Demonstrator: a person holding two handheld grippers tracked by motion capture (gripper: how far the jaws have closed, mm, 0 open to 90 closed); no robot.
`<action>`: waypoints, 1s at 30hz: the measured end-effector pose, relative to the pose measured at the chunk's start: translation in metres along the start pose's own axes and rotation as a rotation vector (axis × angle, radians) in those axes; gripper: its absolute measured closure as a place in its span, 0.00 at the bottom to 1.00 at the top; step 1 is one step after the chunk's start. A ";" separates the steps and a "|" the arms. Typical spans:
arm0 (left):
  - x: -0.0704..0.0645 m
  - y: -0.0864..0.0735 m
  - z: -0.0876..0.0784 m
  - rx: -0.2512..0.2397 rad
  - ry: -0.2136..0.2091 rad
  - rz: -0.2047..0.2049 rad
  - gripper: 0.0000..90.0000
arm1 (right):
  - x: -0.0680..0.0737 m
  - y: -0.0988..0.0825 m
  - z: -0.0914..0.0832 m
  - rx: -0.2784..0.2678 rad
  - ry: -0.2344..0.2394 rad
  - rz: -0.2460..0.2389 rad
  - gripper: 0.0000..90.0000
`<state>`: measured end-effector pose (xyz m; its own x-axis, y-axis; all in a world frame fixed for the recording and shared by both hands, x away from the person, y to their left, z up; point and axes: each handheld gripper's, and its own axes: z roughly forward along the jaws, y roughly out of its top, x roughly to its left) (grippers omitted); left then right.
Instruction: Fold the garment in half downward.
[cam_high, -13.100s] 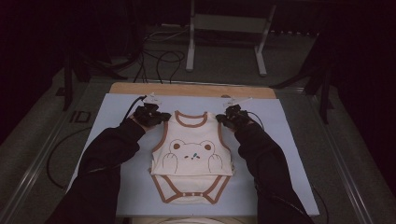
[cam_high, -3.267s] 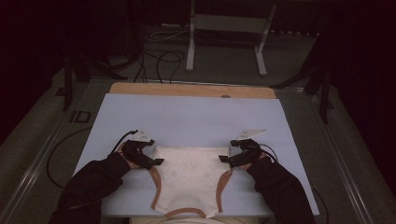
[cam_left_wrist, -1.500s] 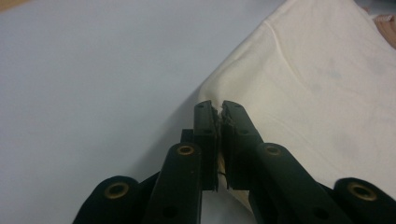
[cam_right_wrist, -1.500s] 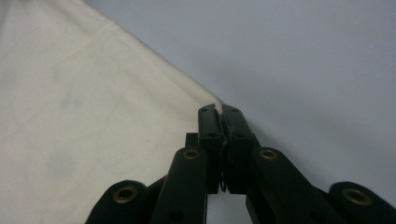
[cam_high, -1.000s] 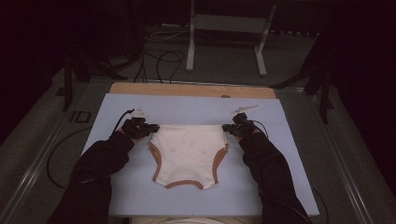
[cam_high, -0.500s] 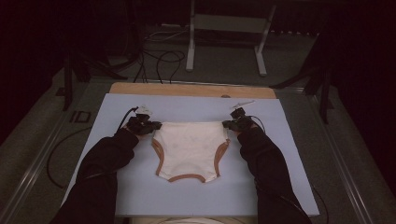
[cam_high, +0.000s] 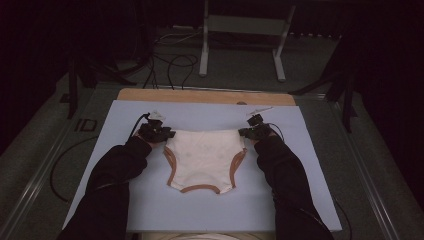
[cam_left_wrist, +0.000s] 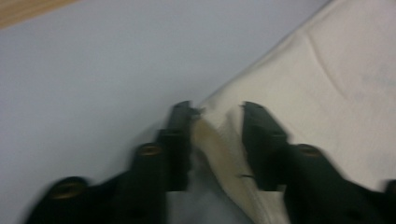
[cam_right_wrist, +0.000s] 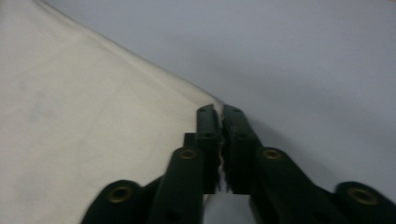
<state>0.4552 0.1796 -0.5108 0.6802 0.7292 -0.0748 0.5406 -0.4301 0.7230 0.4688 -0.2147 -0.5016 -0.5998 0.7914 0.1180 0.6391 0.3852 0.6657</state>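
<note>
Left gripper (cam_left_wrist: 212, 122) just parted, fold corner of bodysuit (cam_high: 204, 159) loose between; right gripper (cam_right_wrist: 219, 122) barely cracked at 3 o'clock, pinching cloth. Risk: snagged edge dragging fold askew.

Cream bodysuit (cam_high: 204, 160): soft matt cloth, brown trim. Beneath it, mat (cam_high: 210, 210): smooth matt pale blue. Beyond the bodysuit, wooden board (cam_high: 200, 96). Jaws: black matt plastic.
</note>
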 end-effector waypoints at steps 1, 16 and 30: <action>0.001 0.001 -0.002 -0.006 -0.012 -0.013 0.60 | 0.001 0.001 -0.001 -0.007 0.002 0.002 0.80; -0.010 0.006 -0.031 -0.102 -0.119 -0.017 0.01 | 0.018 -0.003 -0.023 -0.085 0.139 -0.024 0.15; -0.034 -0.008 -0.063 -0.134 -0.174 0.072 0.00 | 0.043 -0.008 -0.041 -0.156 0.158 -0.095 0.11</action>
<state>0.3964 0.1919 -0.4710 0.7958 0.5917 -0.1287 0.4250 -0.3944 0.8148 0.4179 -0.2031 -0.4712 -0.7292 0.6665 0.1549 0.5016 0.3666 0.7836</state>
